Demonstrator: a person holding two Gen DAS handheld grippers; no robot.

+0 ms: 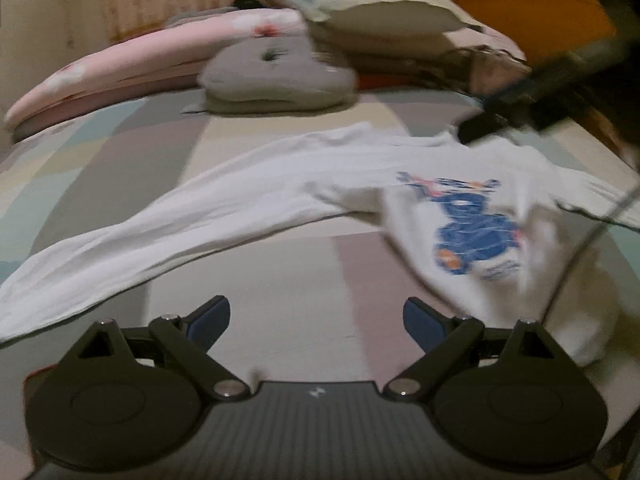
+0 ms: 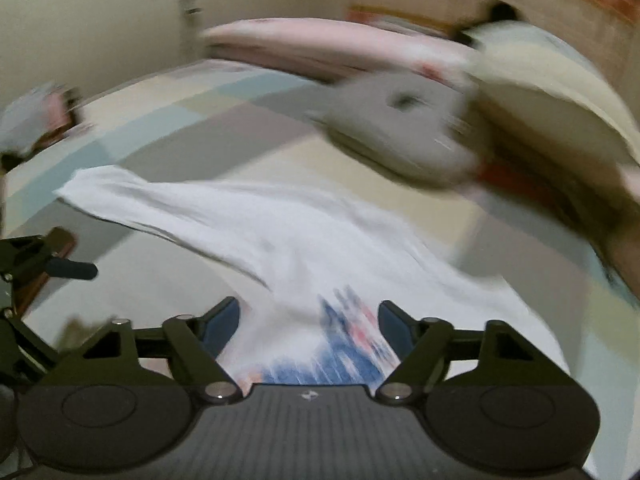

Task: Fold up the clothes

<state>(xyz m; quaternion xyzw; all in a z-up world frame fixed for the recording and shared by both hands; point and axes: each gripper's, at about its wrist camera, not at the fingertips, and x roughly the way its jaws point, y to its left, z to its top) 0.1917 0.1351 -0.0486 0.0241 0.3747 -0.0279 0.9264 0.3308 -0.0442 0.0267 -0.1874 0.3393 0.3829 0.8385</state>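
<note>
A white shirt with a blue print lies spread across a patchwork bedspread, below a grey cushion. The left gripper hovers over bare bedding, fingers apart. The right gripper, fingers also apart, hangs above the print.

Left wrist cam: low over the bed, facing the pillows, shirt ahead. Right wrist cam: closer, right above the shirt, same heading. Both share shirt, grey cushion, pillows.
</note>
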